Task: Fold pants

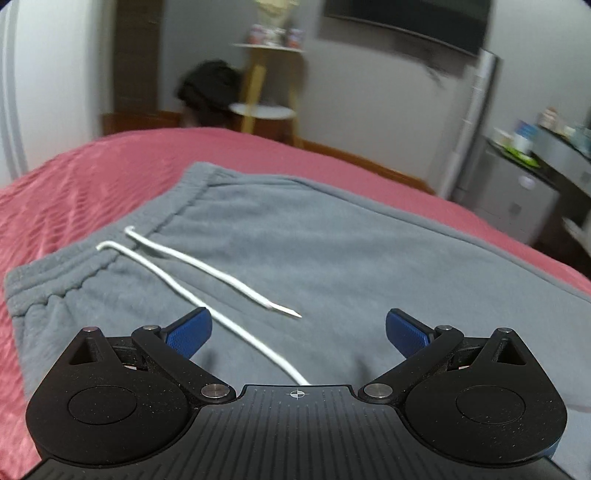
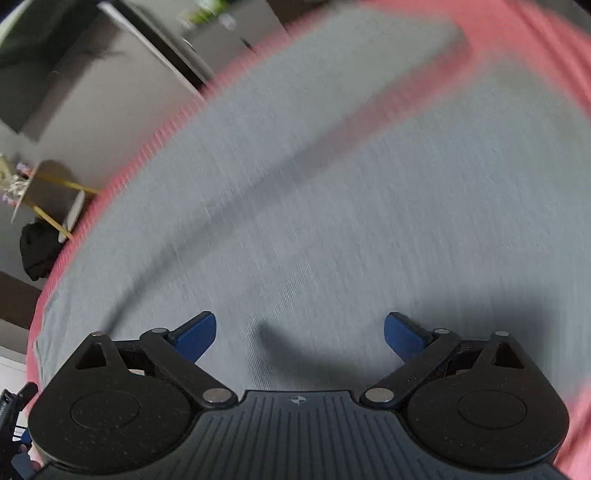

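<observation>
While spread flat on bed (image 1: pixel 74 184), gray fleece pants (image 1: pixel 314 240) lying waistband up-left: soft napped pile, ribbed elastic waistband (image 1: pixel 110 254), two white drawstring cords (image 1: pixel 207 269) trailing diagonally across front, one with a pointed tip. Pink-red bedspread under them, ridged wavy texture. Left hand-held gripper (image 1: pixel 298 332) hovering over upper front of pants, jaws wide apart, nothing between blue ribbed pads (image 1: pixel 188 334); one cord running under gripper body. Right hand-held gripper (image 2: pixel 300 334) likewise spread wide, empty, above leg area of pants (image 2: pixel 332 184); view motion-blurred, dark crease between the two legs visible, gripper shadow cast on fabric. Contact with fabric not discernible for either. Beyond bed: round white side table with yellow legs (image 1: pixel 264 110), dark bundle (image 1: pixel 210 90) beside it, wall-mounted dark screen (image 1: pixel 406 18), gray cabinet (image 1: pixel 509 199) at right with blurred clutter on top.
</observation>
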The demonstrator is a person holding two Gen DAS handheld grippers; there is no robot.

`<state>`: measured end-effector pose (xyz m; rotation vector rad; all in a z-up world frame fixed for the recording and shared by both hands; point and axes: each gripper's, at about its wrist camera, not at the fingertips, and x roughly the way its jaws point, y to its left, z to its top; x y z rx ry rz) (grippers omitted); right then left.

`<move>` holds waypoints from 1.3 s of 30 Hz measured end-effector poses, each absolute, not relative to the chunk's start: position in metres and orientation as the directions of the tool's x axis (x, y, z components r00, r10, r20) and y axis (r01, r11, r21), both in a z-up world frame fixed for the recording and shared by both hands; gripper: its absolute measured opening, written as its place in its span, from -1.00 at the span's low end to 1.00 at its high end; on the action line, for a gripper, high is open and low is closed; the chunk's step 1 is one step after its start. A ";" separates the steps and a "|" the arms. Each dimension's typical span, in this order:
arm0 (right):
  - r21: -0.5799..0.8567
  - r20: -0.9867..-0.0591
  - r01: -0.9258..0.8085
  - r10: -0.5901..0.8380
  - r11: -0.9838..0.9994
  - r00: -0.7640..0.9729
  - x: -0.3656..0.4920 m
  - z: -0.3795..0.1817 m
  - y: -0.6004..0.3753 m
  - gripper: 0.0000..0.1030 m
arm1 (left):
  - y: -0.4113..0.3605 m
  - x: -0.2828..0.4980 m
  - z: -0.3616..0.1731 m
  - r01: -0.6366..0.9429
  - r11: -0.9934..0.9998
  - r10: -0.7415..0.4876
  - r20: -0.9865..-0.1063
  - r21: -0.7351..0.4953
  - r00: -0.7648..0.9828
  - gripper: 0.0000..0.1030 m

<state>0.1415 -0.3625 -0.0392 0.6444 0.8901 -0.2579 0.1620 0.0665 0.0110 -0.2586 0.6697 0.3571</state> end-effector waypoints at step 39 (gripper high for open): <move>0.479 -0.667 0.603 -0.182 0.638 0.722 0.231 -0.086 -0.461 -0.88 | 0.145 0.348 0.002 -0.272 0.814 -0.207 -0.694 -0.513 0.689 0.55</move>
